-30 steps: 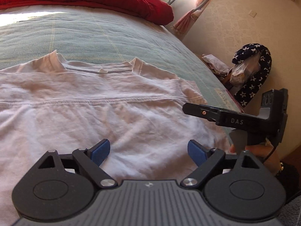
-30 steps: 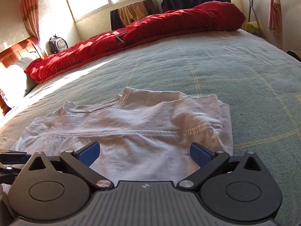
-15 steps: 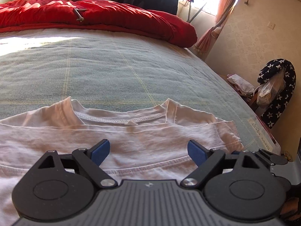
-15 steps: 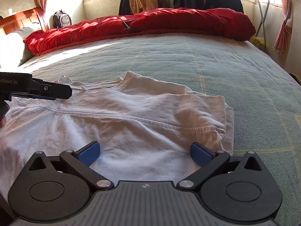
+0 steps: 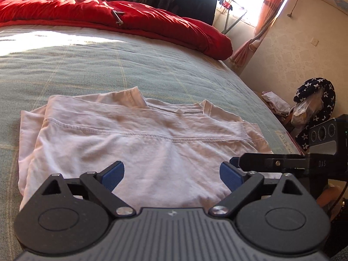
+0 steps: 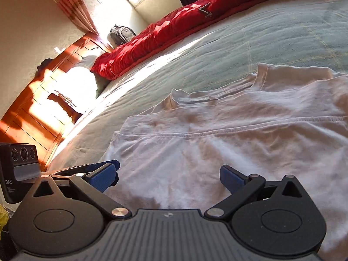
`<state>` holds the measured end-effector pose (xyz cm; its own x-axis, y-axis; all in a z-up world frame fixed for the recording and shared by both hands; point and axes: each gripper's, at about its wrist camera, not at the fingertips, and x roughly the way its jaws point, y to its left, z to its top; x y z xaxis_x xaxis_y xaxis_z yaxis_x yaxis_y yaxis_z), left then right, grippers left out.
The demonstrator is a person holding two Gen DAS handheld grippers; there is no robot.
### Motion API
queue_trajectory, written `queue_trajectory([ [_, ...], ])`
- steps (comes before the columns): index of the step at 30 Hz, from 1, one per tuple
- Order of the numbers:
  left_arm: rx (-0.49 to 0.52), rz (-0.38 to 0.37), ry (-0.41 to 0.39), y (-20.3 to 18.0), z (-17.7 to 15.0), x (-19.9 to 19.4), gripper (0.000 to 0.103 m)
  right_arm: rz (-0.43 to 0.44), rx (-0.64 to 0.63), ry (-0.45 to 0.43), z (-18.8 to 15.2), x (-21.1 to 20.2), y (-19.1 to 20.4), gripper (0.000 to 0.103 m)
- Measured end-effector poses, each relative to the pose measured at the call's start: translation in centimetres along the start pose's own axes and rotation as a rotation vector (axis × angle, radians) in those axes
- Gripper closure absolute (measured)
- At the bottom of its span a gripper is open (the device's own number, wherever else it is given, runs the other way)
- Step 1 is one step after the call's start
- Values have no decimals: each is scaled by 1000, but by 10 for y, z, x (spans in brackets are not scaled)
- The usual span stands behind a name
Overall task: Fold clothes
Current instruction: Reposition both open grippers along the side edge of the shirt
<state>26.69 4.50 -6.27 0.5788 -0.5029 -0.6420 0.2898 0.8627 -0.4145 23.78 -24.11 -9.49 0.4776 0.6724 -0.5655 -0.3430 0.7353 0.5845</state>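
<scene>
White t-shirt [image 5: 139, 143] is lying on the bed [image 5: 108, 65], on the grey-green checked blanket, already folded up w/ the hem stitch line running across the top layer and the neckline on the far side. Sleeve edge sticks out on the left side in the left wrist view.

Left tool [image 5: 171, 174] is low at the near edge of the shirt, blue pads spread wide apart, nothing between them, fabric showing under the gap. Right tool [image 6: 169, 177] same deal: pads spread, not pinching anything, low over the shirt's near part. The two are just beside each other; in the left cam the right one pokes in from the right, its tip near the left tool's right pad.

Bg: red duvet [image 5: 130, 19] bunched along the far side of the bed, wooden headboard [image 6: 43, 100] in sun, dark clothes [image 5: 184, 0] hanging by the window, orange curtain [image 5: 267, 17].
</scene>
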Motion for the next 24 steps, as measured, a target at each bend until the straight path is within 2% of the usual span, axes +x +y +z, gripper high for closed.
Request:
queue_trajectory([
  [1, -7, 38, 7, 6, -3, 3, 8, -39, 2, -1, -1, 3, -3, 0],
  [4, 5, 149, -26, 18, -6, -1, 8, -67, 32, -38, 1, -7, -13, 0],
  [7, -27, 170, -48, 27, -3, -9, 8, -146, 70, -83, 3, -23, -26, 0],
  [9, -41, 127, -59, 24, -2, -16, 8, -124, 110, -100, 3, -31, -31, 0],
  [12, -28, -8, -56, 9, -6, -23, 8, -44, 120, -70, 0, -35, -27, 0],
  [16, 6, -176, -16, -19, -19, -17, 8, -51, 128, -48, -11, -33, -27, 0],
  [17, 16, -189, 8, -25, -25, -13, 8, -35, 150, -59, -14, -35, -32, 0],
  [21, 23, -134, 52, -32, -41, 5, 8, 15, 225, -89, -20, -41, -45, 0],
  [24, 60, -170, 29, -45, -38, -7, 8, 12, 204, -95, -17, -49, -38, 0],
])
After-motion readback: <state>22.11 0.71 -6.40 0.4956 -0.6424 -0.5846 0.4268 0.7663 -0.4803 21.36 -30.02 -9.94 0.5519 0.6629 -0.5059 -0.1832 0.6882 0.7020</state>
